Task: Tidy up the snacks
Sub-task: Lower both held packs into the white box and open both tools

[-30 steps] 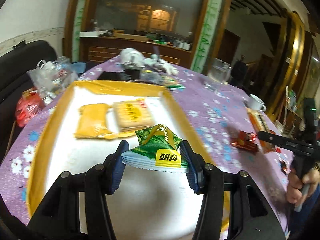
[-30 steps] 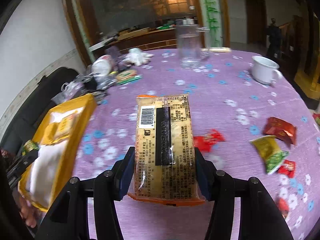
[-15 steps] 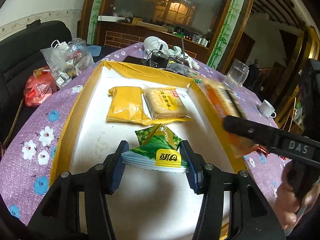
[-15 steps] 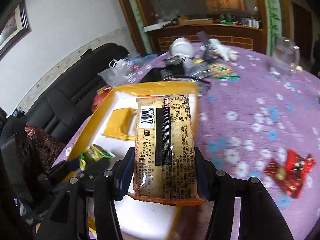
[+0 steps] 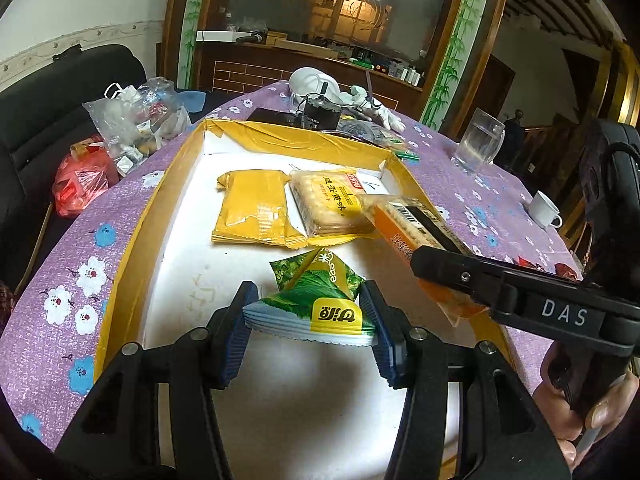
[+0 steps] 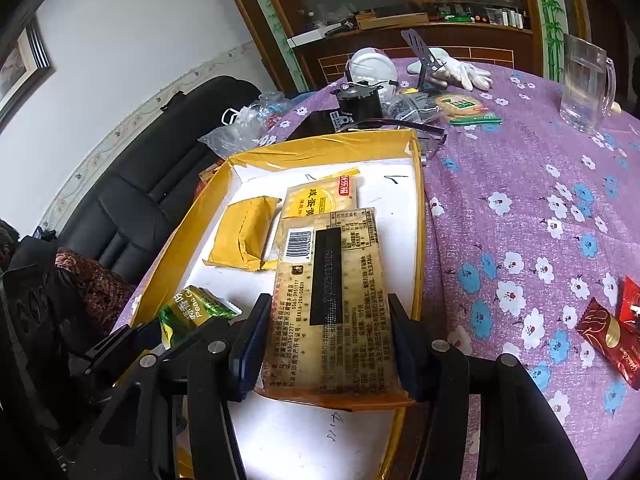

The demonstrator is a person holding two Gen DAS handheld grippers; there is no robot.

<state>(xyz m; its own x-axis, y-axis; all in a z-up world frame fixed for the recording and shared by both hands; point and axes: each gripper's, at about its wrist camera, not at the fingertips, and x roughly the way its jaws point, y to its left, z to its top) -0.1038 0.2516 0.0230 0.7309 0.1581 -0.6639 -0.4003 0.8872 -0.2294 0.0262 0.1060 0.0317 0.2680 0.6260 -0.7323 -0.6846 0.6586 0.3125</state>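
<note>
My left gripper point(image 5: 308, 320) is shut on a green snack packet point(image 5: 316, 300) and holds it over the near part of the yellow-rimmed white tray point(image 5: 132, 240). My right gripper point(image 6: 326, 340) is shut on a long cracker pack point(image 6: 332, 296), held over the tray's point(image 6: 418, 208) right side; the pack also shows in the left wrist view point(image 5: 416, 228). In the tray lie a plain yellow packet point(image 5: 252, 208) and a yellow cracker pack point(image 5: 328, 200), side by side. The green packet shows at lower left in the right wrist view point(image 6: 192, 312).
A glass mug point(image 6: 584, 84) stands at the far right of the purple flowered tablecloth point(image 6: 520, 220). Red snack packets point(image 6: 608, 336) lie at right. A white cup point(image 5: 544, 208), plastic bags point(image 5: 132, 120), a black gadget point(image 6: 358, 100) and white gloves point(image 6: 460, 72) sit around the tray.
My right gripper has carried the cracker pack left from over the tablecloth to over the tray. My left gripper has moved in over the tray with the green packet.
</note>
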